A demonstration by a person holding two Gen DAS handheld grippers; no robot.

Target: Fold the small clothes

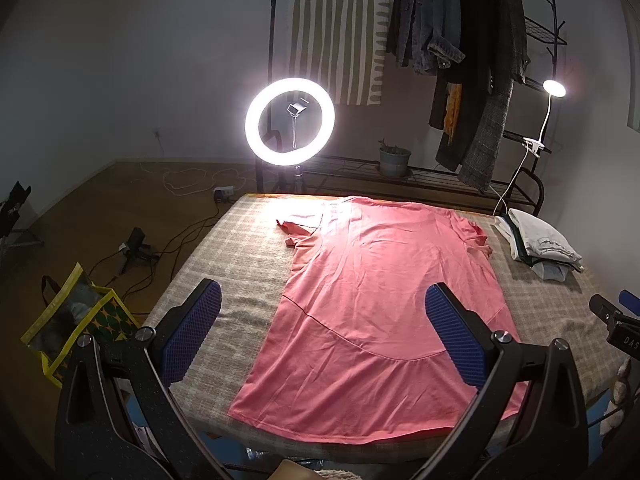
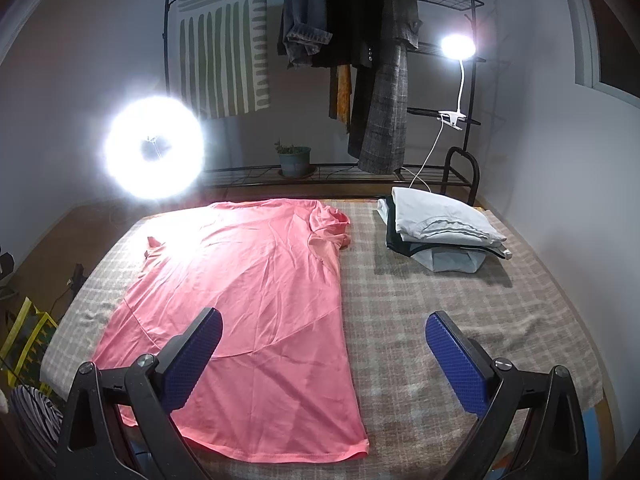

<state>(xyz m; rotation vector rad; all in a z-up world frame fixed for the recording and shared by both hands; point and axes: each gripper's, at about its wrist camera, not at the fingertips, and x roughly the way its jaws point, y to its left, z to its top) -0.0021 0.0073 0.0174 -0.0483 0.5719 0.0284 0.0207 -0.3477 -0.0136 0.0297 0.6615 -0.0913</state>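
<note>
A pink T-shirt [image 1: 372,300] lies spread flat on the checked table cover [image 1: 240,256], hem toward me and sleeves at the far end. My left gripper [image 1: 322,300] hovers open above the shirt's lower half, holding nothing. In the right wrist view the same pink T-shirt [image 2: 248,280] fills the left half of the table. My right gripper [image 2: 324,322] is open over the shirt's right edge, with its right pad above bare checked cover [image 2: 420,280]. The right gripper's tip [image 1: 616,312] shows at the left view's right edge.
A stack of folded clothes [image 2: 440,228] sits at the table's far right corner. Behind the table stand a bright ring light [image 1: 290,122], a clothes rack with hanging coats [image 1: 472,68], a clip lamp [image 1: 554,90] and a potted plant [image 1: 394,158]. A yellow bag [image 1: 76,320] and cables lie on the floor at left.
</note>
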